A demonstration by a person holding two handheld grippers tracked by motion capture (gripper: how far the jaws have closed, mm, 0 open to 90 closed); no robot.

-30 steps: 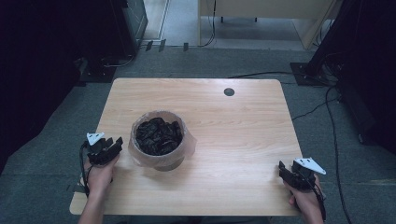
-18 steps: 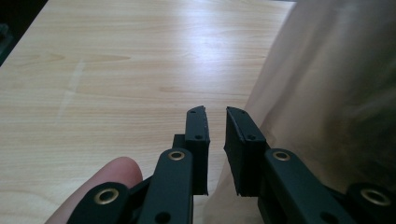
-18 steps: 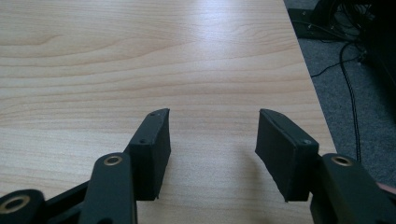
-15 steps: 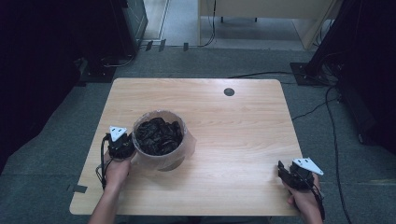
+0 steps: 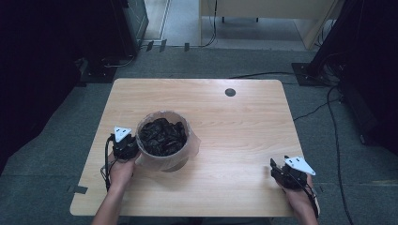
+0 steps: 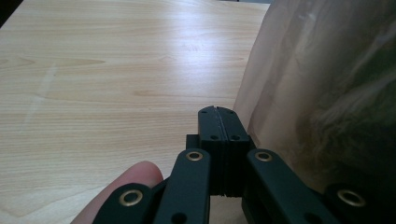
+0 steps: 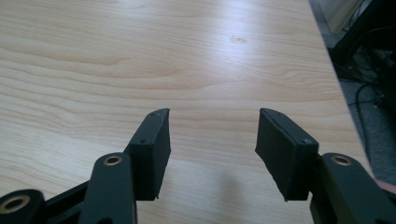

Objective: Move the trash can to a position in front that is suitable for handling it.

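High view. A pale wooden table [image 5: 244, 126] carries a round container lined with a thin translucent bag [image 5: 164, 140], standing left of the table's centre and filled with dark crumpled pieces [image 5: 162, 136]. The left gripper [image 5: 127, 149] sits at the container's 9 o'clock, tight against the bag's outer wall, held by the person's left hand [image 5: 121, 171], whose forearm enters from 6 o'clock. The right gripper [image 5: 281, 172] lies at the table's 4 o'clock corner, well apart from the container, in the right hand [image 5: 300, 199]. A small dark round hole [image 5: 230, 92] marks the tabletop toward 1 o'clock from the container.

Left gripper view. The left gripper [image 6: 218, 122] has its two black jaws pressed flat together, having just been closing. Whether a fold of the film is pinched between them cannot be told; no film shows in the seam. The translucent bag [image 6: 322, 84] rises at 3 o'clock, its wall just beside the closed tips. A fingertip [image 6: 128, 179] shows at 7 o'clock beside the linkage.

Right gripper view. The right gripper [image 7: 212, 135] holds its jaws apart with bare wood between the pads; the table edge runs off at 2 o'clock, where dark cables [image 7: 369, 84] lie on the floor.
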